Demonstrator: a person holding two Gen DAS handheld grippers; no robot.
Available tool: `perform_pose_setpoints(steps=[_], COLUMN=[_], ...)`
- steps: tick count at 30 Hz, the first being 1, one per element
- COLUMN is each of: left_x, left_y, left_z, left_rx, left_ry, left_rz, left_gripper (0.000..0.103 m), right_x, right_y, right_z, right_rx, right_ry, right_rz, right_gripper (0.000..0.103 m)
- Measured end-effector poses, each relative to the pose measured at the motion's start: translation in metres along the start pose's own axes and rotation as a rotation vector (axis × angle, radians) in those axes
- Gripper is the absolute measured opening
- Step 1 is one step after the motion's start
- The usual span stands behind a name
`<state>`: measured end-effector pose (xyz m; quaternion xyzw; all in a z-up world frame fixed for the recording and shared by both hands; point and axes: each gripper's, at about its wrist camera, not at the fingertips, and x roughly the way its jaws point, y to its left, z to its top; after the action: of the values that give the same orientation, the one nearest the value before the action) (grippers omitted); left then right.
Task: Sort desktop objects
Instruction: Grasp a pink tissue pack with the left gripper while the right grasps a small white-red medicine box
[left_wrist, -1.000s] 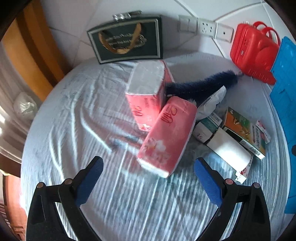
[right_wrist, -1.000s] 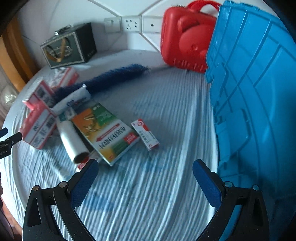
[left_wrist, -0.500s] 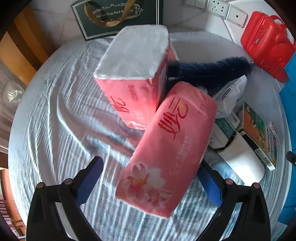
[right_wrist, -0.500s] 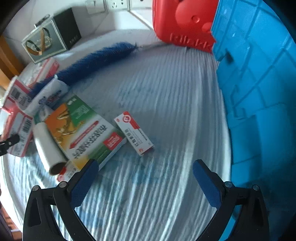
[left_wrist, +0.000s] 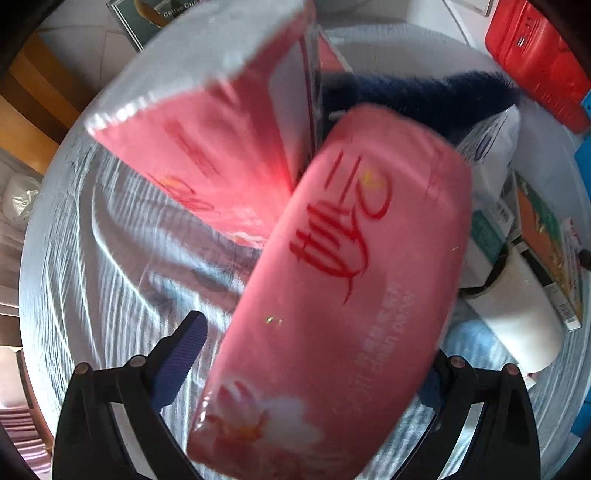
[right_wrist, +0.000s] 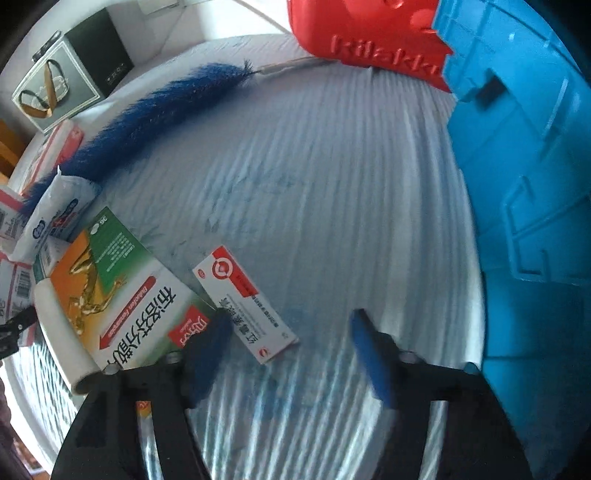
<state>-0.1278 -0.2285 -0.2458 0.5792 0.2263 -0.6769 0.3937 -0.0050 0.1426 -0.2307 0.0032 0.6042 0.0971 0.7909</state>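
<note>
In the left wrist view a pink tissue pack (left_wrist: 343, 295) lies between the jaws of my open left gripper (left_wrist: 303, 354), its near end filling the gap; a second pink tissue pack (left_wrist: 221, 122) stands behind it. In the right wrist view my right gripper (right_wrist: 291, 343) is open but narrowed, its fingertips on either side of a small red-and-white medicine box (right_wrist: 245, 302) lying on the striped cloth. An orange-green box (right_wrist: 118, 291) touches the left finger.
A blue duster (right_wrist: 147, 114), white paper roll (left_wrist: 517, 317), white packet (right_wrist: 55, 214) and dark gift bag (right_wrist: 70, 85) lie at the left. A red case (right_wrist: 369, 37) stands at the back and a blue crate (right_wrist: 524, 184) walls the right side.
My left gripper has moved forward until the near tissue pack sits between its jaws. My right gripper has moved down to the small medicine box and its jaws have closed partway.
</note>
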Motion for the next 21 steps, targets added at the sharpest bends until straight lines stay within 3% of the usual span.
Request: perform_pose_setpoints(steps=[4,6,9,15,21], left_x=[0.002,0.001,-0.003,-0.013,-0.022], left_y=[0.003,0.004,0.001,-0.003,0.005], left_z=[-0.002,-0.003,-0.003,-0.01,-0.029], left_rx=[-0.011,-0.023,-0.026,-0.014,-0.067], left_ry=[-0.002,-0.005,-0.004,-0.039,-0.04], left_rz=[-0.03,-0.059,-0.092,-0.054,-0.055], left_gripper=[0.093,0.082,0.068,0.063,0.063], right_x=[0.003,0.008,0.018,0.014,0.007], right_y=[0.007,0.011,0.019,0.029,0.03], right_z=[0.003,0.004,0.004,0.003,-0.01], right_rx=[-0.038,-0.064,-0.078,-0.112,-0.111], right_ry=[-0.004,0.003,0.027,0.012,0.009], right_rz=[0.003,-0.011,-0.015,-0.021,-0.034], right_gripper=[0.063,0.062,0.047,0.027,0.026])
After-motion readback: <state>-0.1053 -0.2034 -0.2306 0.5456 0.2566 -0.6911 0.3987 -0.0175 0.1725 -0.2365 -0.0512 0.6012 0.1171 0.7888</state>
